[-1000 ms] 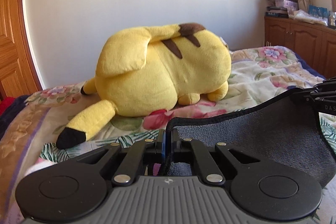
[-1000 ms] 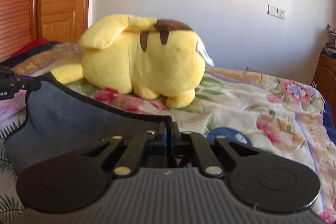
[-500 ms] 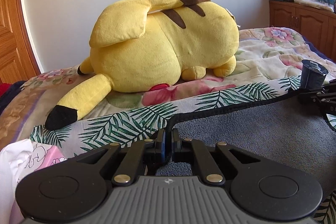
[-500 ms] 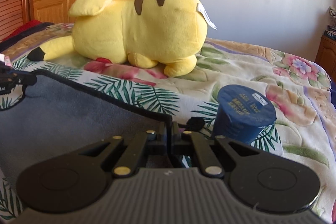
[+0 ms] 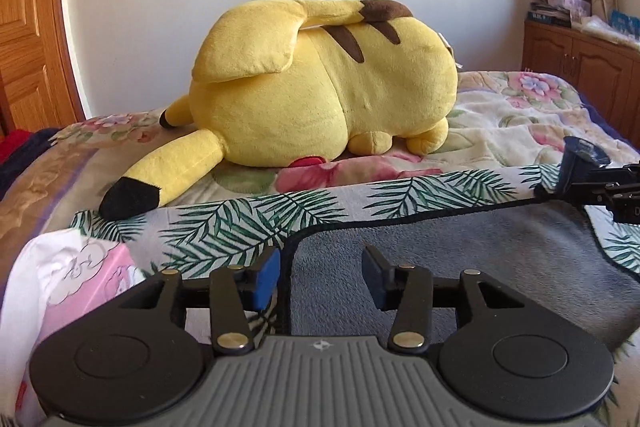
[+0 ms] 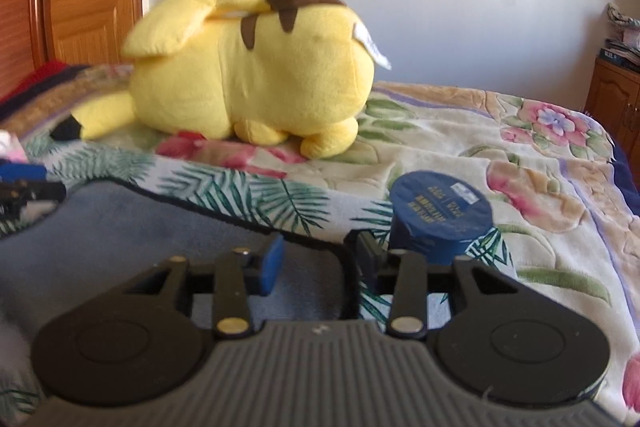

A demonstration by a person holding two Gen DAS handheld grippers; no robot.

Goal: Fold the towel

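In the left wrist view, a pink and white folded cloth (image 5: 76, 279) lies at the left edge of the bed, left of the grey towel with black stitched trim (image 5: 480, 267). The left tool (image 5: 320, 277) stands with its jaws wide apart and holds nothing; the near left corner of the towel lies between the jaws, with the black trim running just beside the blue pad of the left finger (image 5: 267, 277). The towel lies flat on a white cloth printed with green palm leaves (image 5: 248, 223), which lies on the floral bed cover (image 5: 500, 131). Beyond the towel, a large yellow plush toy with brown stripes (image 5: 320, 87) lies on the bed cover, well apart from the towel's far edge. At the right end of that far edge, the right tool appears side-on, with a dark blue cylindrical container (image 5: 576, 163) just behind it. In the right wrist view, the right tool (image 6: 316, 263) is likewise spread wide and holds nothing, with the right corner of the towel (image 6: 140, 239) lying between its jaws. The container (image 6: 440, 215) stands just beyond the right finger, right of the towel's corner.
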